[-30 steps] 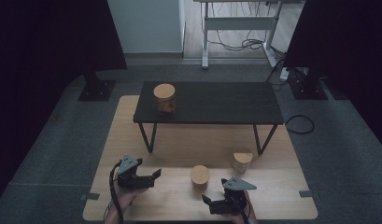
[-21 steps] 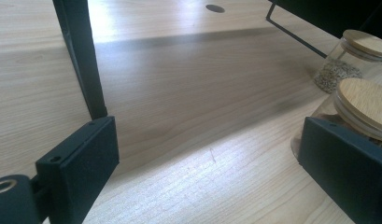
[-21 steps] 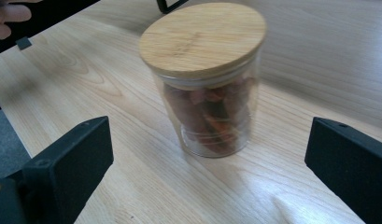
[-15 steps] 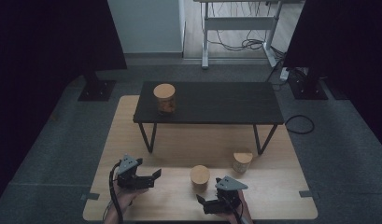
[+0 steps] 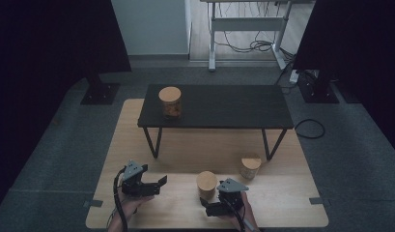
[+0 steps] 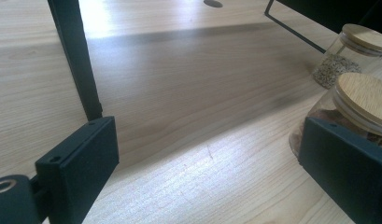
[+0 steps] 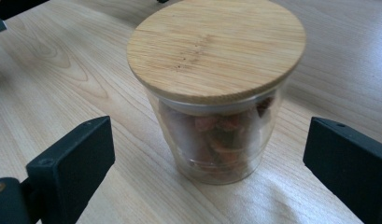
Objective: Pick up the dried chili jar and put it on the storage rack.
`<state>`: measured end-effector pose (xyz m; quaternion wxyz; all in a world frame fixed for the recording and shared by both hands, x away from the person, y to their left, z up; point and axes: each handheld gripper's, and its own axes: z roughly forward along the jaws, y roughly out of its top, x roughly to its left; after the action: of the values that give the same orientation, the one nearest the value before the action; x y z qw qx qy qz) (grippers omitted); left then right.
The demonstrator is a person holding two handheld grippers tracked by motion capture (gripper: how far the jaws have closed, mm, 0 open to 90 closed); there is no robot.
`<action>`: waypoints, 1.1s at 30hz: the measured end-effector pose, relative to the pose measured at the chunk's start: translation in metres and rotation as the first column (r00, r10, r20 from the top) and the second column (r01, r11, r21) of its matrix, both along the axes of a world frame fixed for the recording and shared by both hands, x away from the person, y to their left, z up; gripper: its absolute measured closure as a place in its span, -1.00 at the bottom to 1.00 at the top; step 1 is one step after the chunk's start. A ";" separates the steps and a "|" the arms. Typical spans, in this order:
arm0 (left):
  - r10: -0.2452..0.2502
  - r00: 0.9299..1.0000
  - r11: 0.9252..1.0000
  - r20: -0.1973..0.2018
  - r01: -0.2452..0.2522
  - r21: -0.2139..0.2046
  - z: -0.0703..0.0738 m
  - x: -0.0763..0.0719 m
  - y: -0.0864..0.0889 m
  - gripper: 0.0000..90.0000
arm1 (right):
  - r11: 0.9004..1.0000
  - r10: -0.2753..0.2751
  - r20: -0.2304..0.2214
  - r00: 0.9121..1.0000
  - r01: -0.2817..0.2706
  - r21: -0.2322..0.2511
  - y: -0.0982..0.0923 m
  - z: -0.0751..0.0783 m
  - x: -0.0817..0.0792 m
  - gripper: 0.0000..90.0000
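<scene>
A clear, glossy glass jar [image 7: 216, 135] is being topped by a smooth, matt bamboo-wood lid [image 7: 216, 49]; pale, grained wood is being shown by the counter [image 7: 62, 74].

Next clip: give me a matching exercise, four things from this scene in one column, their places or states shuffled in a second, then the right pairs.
Things:
1. jar with reddish-brown pieces
2. jar with pale grains
3. jar with orange contents
4. left claw

Places or states:
A. on top of the black bench
B. on the wooden board, beside the bench's right leg
C. open, holding nothing
D. right in front of the open right claw

Pairs: 1-D, 2-B, 3-A, 4-C
</scene>
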<state>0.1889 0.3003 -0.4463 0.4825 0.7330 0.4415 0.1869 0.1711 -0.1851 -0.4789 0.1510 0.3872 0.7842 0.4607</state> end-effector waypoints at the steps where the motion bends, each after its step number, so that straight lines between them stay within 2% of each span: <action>1: 0.000 1.000 1.000 -0.001 0.000 0.002 0.000 0.000 0.000 -0.89 | 1.000 0.001 0.000 1.000 -0.001 -0.002 0.001 0.000 0.001 -0.97; 14: 0.004 1.000 1.000 0.002 -0.004 0.001 0.001 -0.001 0.001 -0.89 | 1.000 0.012 0.001 1.000 -0.012 -0.027 0.016 0.000 0.013 -0.96; 20: 0.003 1.000 1.000 0.001 -0.003 0.004 0.000 -0.001 0.000 -0.89 | 0.999 -0.001 -0.003 1.000 0.001 -0.038 0.021 0.000 0.017 -0.94; 29: -0.002 1.000 1.000 0.006 0.002 0.008 0.001 -0.002 -0.002 -0.89 | 0.998 -0.021 -0.016 1.000 0.020 -0.056 0.026 -0.001 0.023 -0.84; 33: -0.002 1.000 1.000 0.006 0.002 0.009 0.001 -0.002 -0.002 -0.89 | 0.998 -0.018 -0.025 1.000 0.017 -0.059 0.028 -0.002 0.027 -0.71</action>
<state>0.1869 0.2983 -0.4450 0.4805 0.7353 0.4384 0.1905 0.1982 -0.1572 -0.4807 0.1565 0.3953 0.7959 0.4311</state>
